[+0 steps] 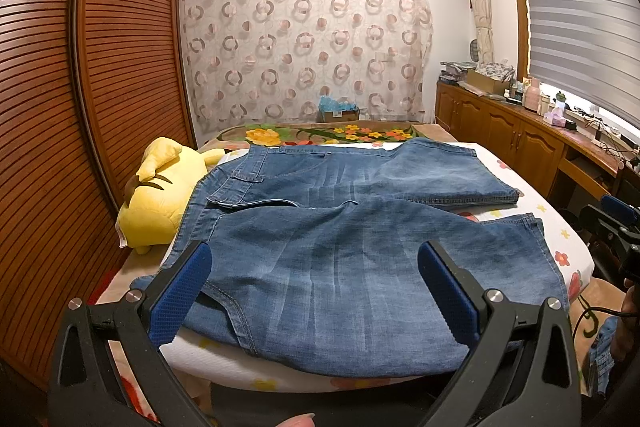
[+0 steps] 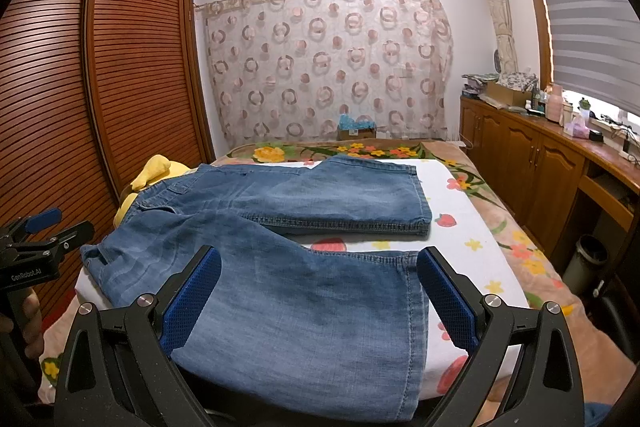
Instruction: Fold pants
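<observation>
Both grippers wide open, nothing held. Left gripper (image 1: 314, 291) hovers over the near leg of the jeans (image 1: 340, 267), waist end; blue pads (image 1: 182, 291) spread either side of the denim, can't tell if they touch the fabric. Right gripper (image 2: 318, 297) same posture over the hem end of that near leg, jeans (image 2: 280, 291) between its pads (image 2: 446, 301), contact unclear too.

Jeans lie flat on white fruit-print sheet (image 2: 472, 227) on the bed, waistband to the left, legs running right and splayed in a V. Far leg hem (image 2: 424, 223) sits well apart from near leg hem (image 2: 422, 307); strawberry print shows in the gap. Near leg's lower edge hangs slightly over the sheet's front edge.

Yellow plush toy (image 1: 156, 203) just beside the waistband, left side, btwn jeans and slatted wardrobe (image 1: 80, 107). Right wrist cam catches the left gripper body (image 2: 36, 251) at frame left w/ a hand (image 2: 30, 319) on its grip. Wooden cabinets (image 2: 528, 163) along the right wall, patterned curtain (image 2: 328, 67) behind the bed.
</observation>
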Action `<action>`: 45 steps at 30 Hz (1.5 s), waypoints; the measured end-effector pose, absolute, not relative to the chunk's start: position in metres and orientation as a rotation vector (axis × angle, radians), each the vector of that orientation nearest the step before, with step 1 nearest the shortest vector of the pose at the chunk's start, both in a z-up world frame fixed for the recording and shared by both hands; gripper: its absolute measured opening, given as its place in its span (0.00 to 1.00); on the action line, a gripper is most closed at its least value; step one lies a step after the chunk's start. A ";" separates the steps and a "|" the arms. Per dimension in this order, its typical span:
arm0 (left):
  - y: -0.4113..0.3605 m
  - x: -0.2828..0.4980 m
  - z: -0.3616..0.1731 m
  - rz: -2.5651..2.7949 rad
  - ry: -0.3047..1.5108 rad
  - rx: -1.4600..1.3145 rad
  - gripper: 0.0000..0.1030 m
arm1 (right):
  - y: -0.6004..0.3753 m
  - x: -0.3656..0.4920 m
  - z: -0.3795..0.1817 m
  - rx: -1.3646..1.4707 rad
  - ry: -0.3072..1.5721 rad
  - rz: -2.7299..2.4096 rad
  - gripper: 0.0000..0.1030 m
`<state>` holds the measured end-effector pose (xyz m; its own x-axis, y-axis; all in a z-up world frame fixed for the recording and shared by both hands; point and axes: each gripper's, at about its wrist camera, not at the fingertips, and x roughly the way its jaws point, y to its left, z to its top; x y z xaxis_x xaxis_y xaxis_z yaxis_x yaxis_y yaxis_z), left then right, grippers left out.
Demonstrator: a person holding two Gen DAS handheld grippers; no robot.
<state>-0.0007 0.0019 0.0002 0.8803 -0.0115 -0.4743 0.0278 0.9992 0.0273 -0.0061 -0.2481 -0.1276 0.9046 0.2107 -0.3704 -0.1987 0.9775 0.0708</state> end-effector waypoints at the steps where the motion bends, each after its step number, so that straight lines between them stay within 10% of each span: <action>1: 0.002 -0.001 0.000 -0.021 0.494 0.033 1.00 | -0.248 -0.006 -0.128 0.032 0.386 0.211 0.96; 45: -0.005 0.012 -0.016 -0.012 0.550 0.015 1.00 | -0.252 0.002 -0.134 0.017 0.424 0.193 0.96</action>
